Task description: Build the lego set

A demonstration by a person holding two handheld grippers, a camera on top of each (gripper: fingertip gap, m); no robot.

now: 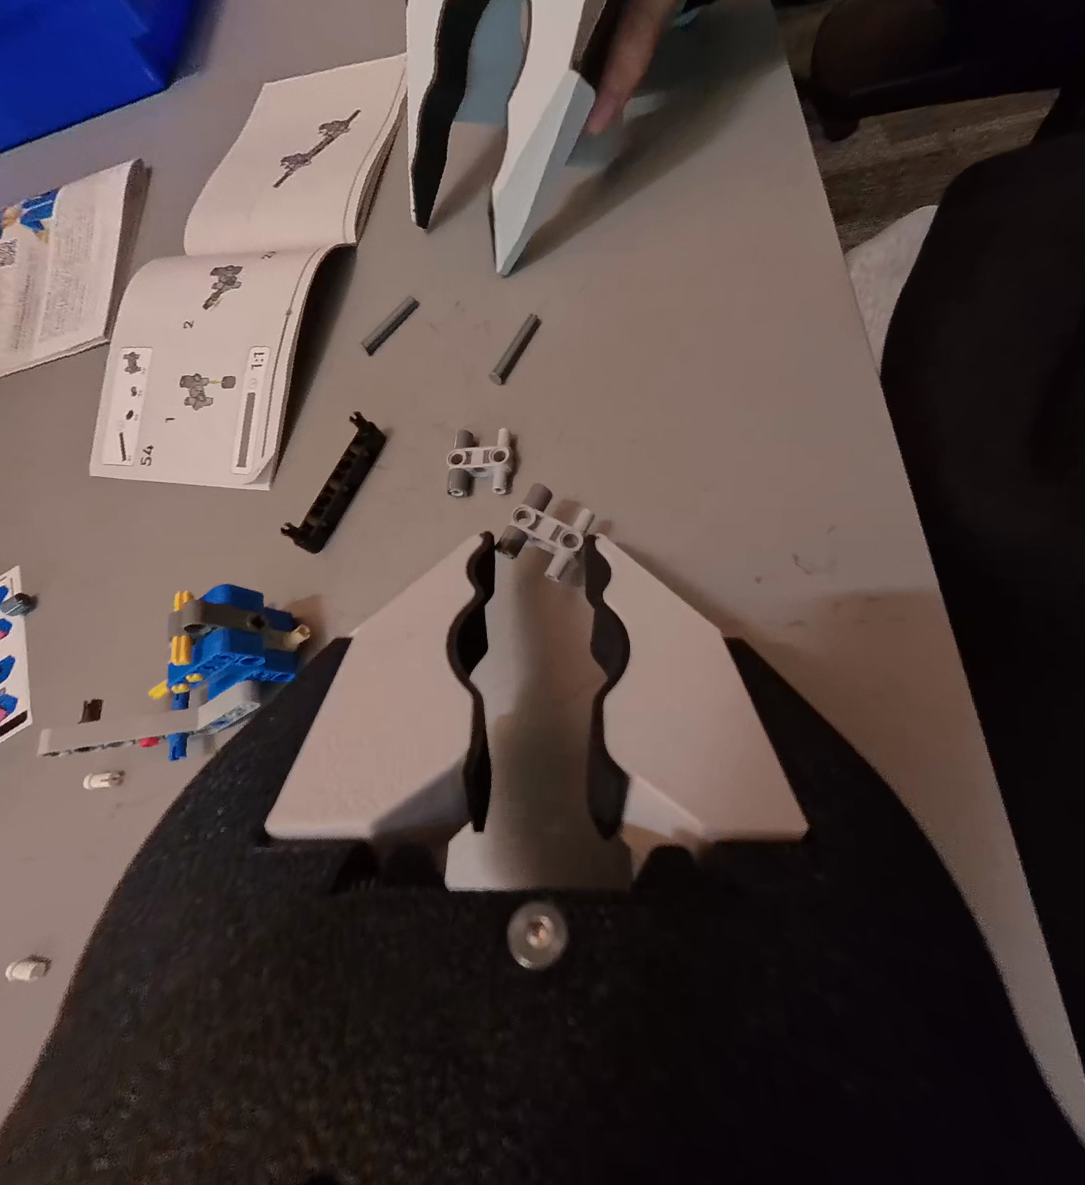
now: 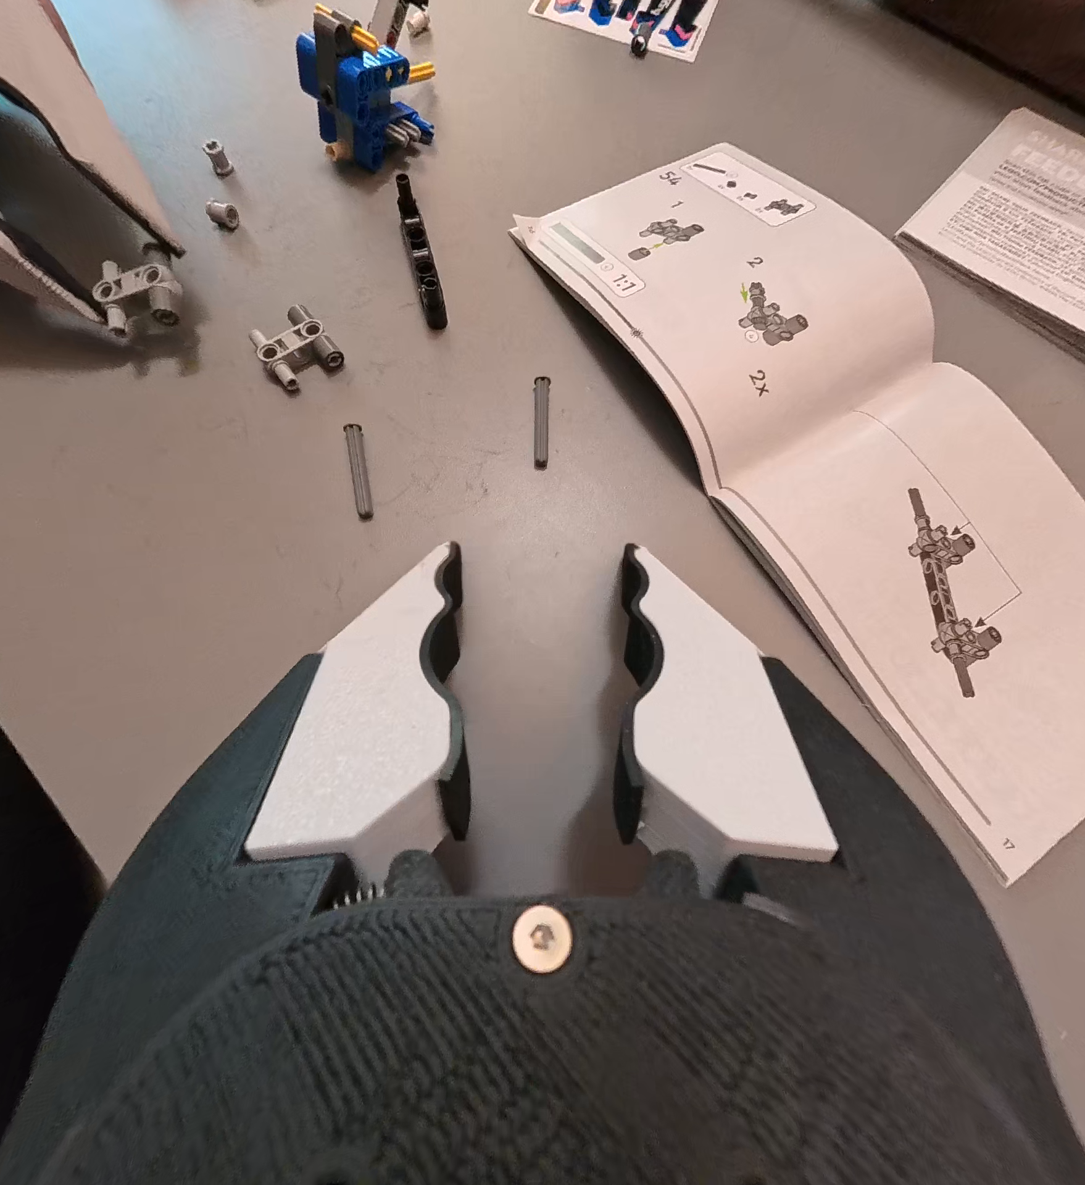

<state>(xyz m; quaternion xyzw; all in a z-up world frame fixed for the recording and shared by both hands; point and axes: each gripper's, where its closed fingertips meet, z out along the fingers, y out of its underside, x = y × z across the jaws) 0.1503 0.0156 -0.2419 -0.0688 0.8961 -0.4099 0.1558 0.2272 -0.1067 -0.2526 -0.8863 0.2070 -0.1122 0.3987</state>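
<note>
At the left of the right wrist view, my left claw (image 2: 136, 301) pinches a light grey connector assembly (image 1: 549, 535) at its tips. Its twin (image 2: 296, 343) lies just beside, the black beam (image 2: 421, 250) farther right. I judge I should grip squarely so the beam's end threads cleanly. Lower centre, my right claw (image 2: 540, 558) hangs spread and empty, near two grey axles (image 2: 358, 471).

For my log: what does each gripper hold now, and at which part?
The left gripper pinches a light grey connector piece by its two ends, at the fingertips. The right gripper is open and holds nothing.
</note>
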